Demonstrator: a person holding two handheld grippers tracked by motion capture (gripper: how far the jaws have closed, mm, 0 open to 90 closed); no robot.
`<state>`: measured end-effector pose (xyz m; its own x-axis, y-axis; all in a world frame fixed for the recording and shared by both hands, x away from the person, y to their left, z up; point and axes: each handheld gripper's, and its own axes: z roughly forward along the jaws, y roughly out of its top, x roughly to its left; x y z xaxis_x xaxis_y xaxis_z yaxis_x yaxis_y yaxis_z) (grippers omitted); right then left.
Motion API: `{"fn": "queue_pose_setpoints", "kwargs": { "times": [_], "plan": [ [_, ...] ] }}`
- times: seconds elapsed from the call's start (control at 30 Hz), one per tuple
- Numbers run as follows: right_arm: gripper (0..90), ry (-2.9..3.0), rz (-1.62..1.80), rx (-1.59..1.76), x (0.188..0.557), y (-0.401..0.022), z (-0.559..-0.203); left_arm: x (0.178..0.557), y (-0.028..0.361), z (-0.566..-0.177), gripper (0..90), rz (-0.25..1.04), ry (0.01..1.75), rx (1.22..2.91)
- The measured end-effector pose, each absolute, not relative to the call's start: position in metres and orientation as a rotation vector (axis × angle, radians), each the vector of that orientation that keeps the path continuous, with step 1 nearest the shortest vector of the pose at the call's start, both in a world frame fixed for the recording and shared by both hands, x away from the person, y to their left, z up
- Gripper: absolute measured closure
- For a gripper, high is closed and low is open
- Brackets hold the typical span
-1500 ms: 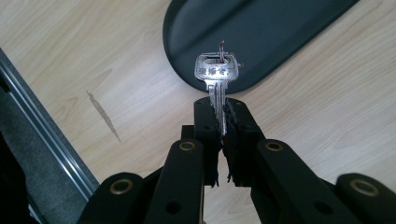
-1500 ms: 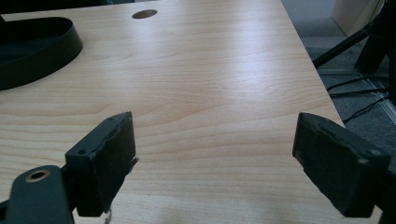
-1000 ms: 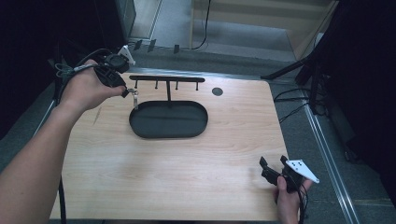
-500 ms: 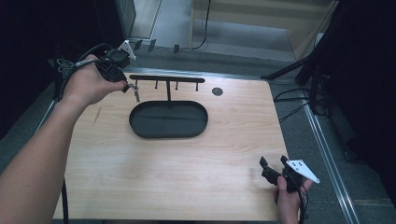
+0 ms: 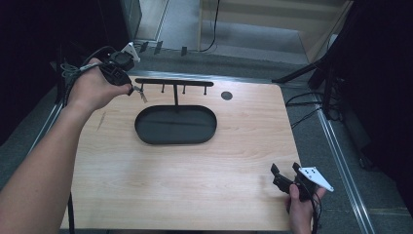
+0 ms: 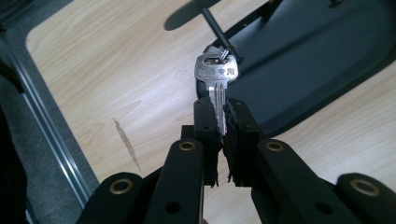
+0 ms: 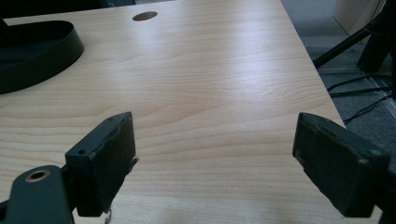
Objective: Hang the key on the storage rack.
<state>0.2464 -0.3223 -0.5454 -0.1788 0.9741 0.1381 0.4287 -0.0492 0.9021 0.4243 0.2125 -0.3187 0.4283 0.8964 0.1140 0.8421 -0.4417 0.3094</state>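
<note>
One key (image 6: 216, 77) is pinched in the left gripper (image 6: 221, 122) fingers, now raised to the rack's (image 5: 171, 82) left-end hook; hanging appears imminent. Right gripper (image 7: 215, 154) fingers spread, idle near the worktop's (image 5: 195, 165) front right corner.

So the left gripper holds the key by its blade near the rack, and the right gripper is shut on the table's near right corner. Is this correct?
Not quite. The right gripper is open: the right gripper view shows its jaws standing wide apart over bare table, holding nothing. The rest holds: the left gripper is shut on the blade of the key, beside the rack.
</note>
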Motion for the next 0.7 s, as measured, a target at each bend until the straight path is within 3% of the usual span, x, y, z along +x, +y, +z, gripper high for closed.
{"fn": "queue_pose_setpoints", "kwargs": {
  "times": [0.1,0.17,0.7],
  "plan": [
    [13.1,1.646,1.202,1.498,0.247,-0.322,-0.545,0.423,0.214,-0.318,80.3,0.413,1.527,2.443],
    [13.1,1.646,1.201,1.499,0.246,-0.322,-0.545,0.423,0.213,-0.318,70.6,0.43,1.526,2.444],
    [13.1,1.649,1.195,1.498,0.246,-0.321,-0.545,0.412,0.222,-0.331,71.7,0.402,1.566,2.466]
  ]
}}
